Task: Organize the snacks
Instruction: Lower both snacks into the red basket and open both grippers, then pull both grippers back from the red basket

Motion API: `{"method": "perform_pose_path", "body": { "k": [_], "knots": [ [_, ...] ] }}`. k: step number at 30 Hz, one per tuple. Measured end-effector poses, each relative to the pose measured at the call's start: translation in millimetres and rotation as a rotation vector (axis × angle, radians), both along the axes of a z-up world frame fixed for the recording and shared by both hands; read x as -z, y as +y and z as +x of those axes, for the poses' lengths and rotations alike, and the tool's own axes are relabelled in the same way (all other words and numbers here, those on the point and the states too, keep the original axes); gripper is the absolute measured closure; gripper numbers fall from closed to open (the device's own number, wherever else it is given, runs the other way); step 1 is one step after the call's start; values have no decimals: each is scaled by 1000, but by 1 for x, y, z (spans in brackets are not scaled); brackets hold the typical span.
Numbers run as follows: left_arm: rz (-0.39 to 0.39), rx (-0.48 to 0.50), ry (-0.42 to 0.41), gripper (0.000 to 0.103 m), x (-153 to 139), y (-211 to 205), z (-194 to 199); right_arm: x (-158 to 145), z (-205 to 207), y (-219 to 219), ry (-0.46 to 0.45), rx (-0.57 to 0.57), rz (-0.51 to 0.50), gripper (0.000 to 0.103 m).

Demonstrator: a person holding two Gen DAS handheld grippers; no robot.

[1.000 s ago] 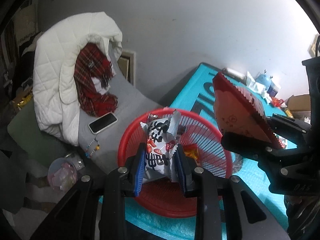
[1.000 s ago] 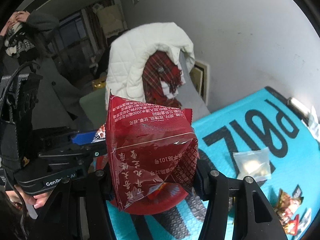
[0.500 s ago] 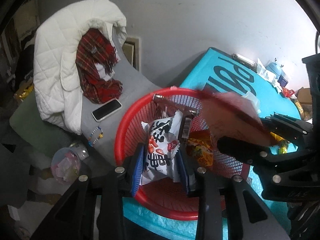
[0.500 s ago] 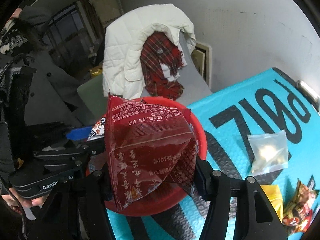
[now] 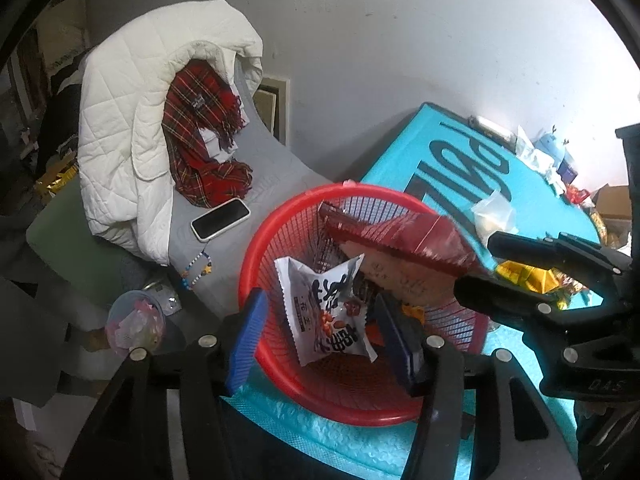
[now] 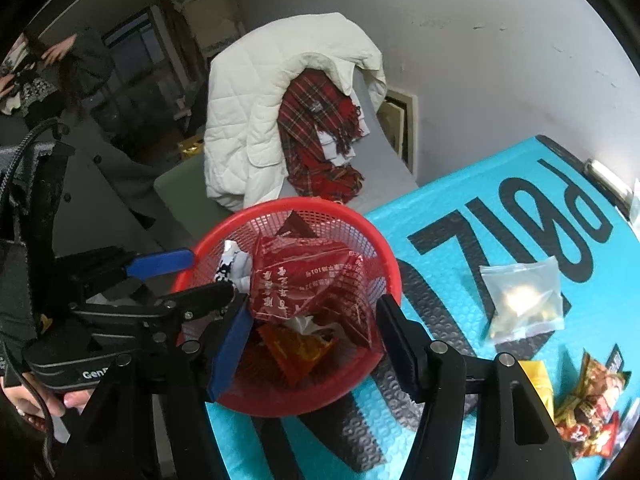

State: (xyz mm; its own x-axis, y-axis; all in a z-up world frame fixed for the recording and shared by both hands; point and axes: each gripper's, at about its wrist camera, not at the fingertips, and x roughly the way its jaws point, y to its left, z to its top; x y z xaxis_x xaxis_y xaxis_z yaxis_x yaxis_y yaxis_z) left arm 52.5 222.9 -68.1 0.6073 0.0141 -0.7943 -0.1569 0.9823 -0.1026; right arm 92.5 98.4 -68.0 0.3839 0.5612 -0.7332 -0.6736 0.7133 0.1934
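- Left gripper (image 5: 320,340): jaws have just been opening and now stand apart. The white snack packet (image 5: 326,312) lies between them, clear of both pads, resting in the red basket (image 5: 276,368).
- Right gripper (image 6: 312,340): jaws spread, gripping nothing. The dark red snack bag (image 6: 304,280) sits loose in the basket ahead of the pads, tilted against the mesh wall.
- Orange packet (image 6: 296,348) lies under the red bag at the basket bottom.
- Basket stands at the edge of the blue mat (image 6: 500,208).
- On the mat, apart from the basket: a clear bag (image 6: 524,300) and a cluster of small snack packets (image 6: 588,404).
- Beside the table: phone (image 5: 220,219) on a grey chair.
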Motion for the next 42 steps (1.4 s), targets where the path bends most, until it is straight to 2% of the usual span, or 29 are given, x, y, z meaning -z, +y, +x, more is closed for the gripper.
{"method": "perform_pose_path", "body": {
  "k": [9, 22, 33, 42],
  "knots": [
    [15, -6, -72, 48, -33, -3, -11, -29, -13, -5, -65, 6, 14, 39],
    [35, 46, -223, 48, -91, -33, -36, -88, -55, -44, -232, 55, 42, 39],
    [13, 172, -292, 48, -112, -84, -52, -119, -94, -100, -326, 150, 62, 36],
    [-7, 277, -290, 48, -109, -129, -51, -116, -108, -144, -333, 253, 50, 35]
  ]
}}
